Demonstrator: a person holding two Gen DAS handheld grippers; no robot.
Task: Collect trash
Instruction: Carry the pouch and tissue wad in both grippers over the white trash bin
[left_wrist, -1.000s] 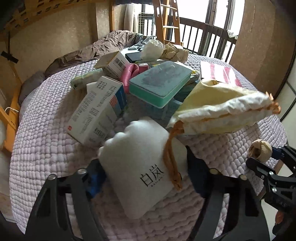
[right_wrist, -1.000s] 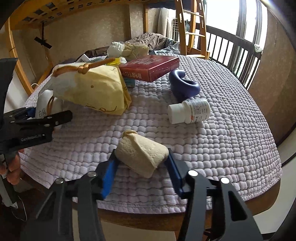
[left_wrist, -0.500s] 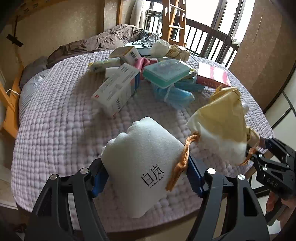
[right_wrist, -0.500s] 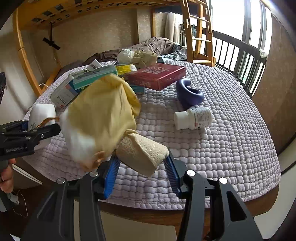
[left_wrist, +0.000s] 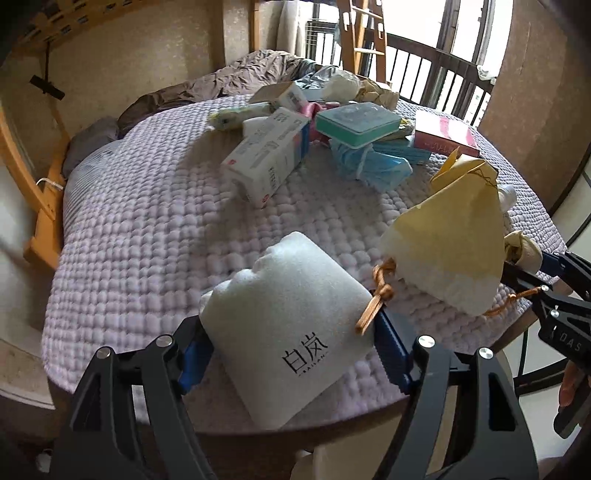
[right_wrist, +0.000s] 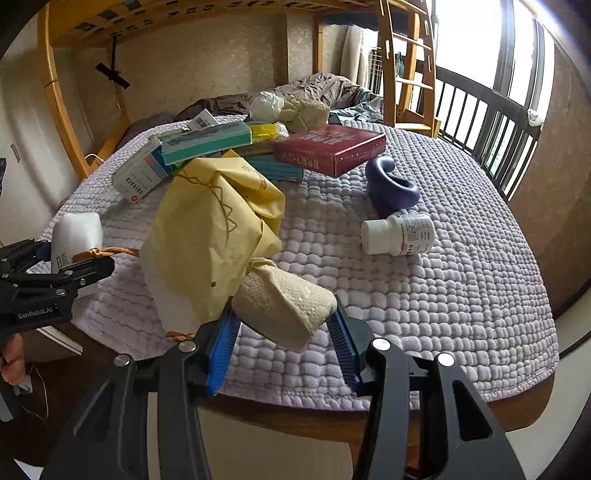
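Crumpled paper wad: clamped in the right gripper at the tabletop edge, beside the yellow bag.
Left gripper: fingers closed on a white foam pack — bag's orange cord pinched alongside.

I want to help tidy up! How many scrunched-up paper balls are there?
3. One beige wad is pinched in the right tongs. A white wad and a tan wad lie side by side at the table's far edge. More may hide behind the boxes.
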